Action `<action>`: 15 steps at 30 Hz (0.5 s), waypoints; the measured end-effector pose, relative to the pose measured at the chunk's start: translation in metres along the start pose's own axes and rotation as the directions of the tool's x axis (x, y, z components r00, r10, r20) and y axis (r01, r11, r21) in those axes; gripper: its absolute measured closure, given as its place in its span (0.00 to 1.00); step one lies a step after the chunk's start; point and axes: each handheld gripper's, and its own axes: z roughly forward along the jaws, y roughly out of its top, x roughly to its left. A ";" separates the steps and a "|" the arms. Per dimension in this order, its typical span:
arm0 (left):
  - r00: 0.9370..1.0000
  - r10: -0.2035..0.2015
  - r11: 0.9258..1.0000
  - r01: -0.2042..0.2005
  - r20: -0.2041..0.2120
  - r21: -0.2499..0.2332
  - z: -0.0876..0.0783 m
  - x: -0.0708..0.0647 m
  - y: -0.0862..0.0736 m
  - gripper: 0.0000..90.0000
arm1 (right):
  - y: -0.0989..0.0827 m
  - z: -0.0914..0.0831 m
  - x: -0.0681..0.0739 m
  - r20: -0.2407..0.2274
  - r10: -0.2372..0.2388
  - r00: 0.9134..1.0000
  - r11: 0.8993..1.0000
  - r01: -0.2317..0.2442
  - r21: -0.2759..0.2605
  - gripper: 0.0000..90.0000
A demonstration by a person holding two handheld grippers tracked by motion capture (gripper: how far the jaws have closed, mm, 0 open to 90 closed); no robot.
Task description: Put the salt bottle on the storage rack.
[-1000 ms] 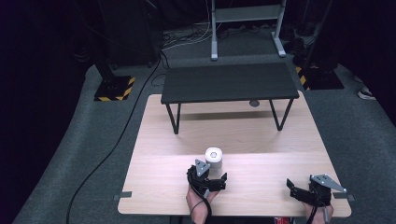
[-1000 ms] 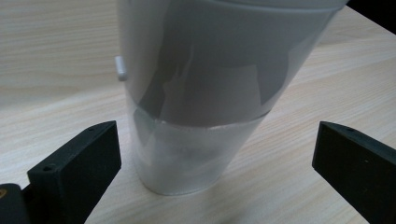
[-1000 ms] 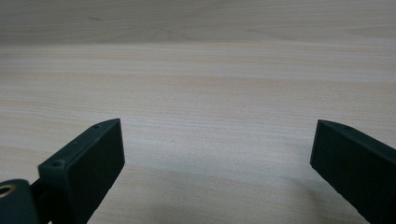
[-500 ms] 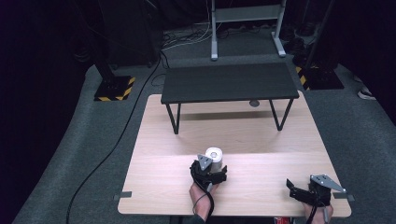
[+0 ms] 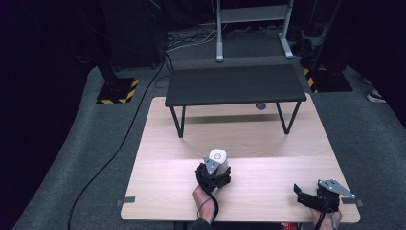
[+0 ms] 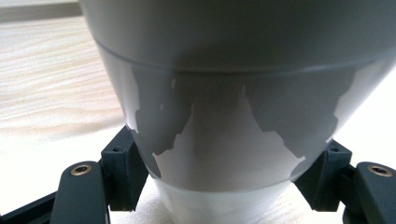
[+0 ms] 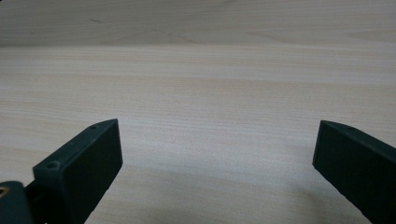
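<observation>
A grey and white cup stands upright on the light wooden table, near its front middle. My left gripper is behind it on the person's side, shut on the cup. In the left gripper view the cup is very close, and the left gripper has one black pad pressed on each side of its narrow lower part. My right gripper rests at the table's front right corner. In its own view the right gripper is open over bare wood.
A low black bench stands across the far half of the table. Tape marks sit at the front edges. On the floor are a black cable at left and striped stand bases at both far sides.
My left gripper has moved a little forward, up to the cup, and its jaws now hold the cup's base. The right gripper has stayed still.
</observation>
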 end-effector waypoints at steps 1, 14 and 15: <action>1.000 0.000 1.000 0.000 0.000 0.000 0.000 0.000 0.000 0.32 | 0.000 0.000 0.000 0.001 -0.001 1.000 1.000 0.001 -0.001 0.00; 1.000 0.000 1.000 0.001 0.020 -0.007 -0.010 0.005 0.005 0.32 | -0.001 0.000 0.002 0.009 -0.006 1.000 1.000 0.006 -0.003 0.00; 1.000 0.002 1.000 -0.002 0.022 -0.005 -0.011 0.006 0.006 0.32 | -0.001 0.000 0.002 0.007 -0.006 1.000 1.000 0.006 -0.003 0.00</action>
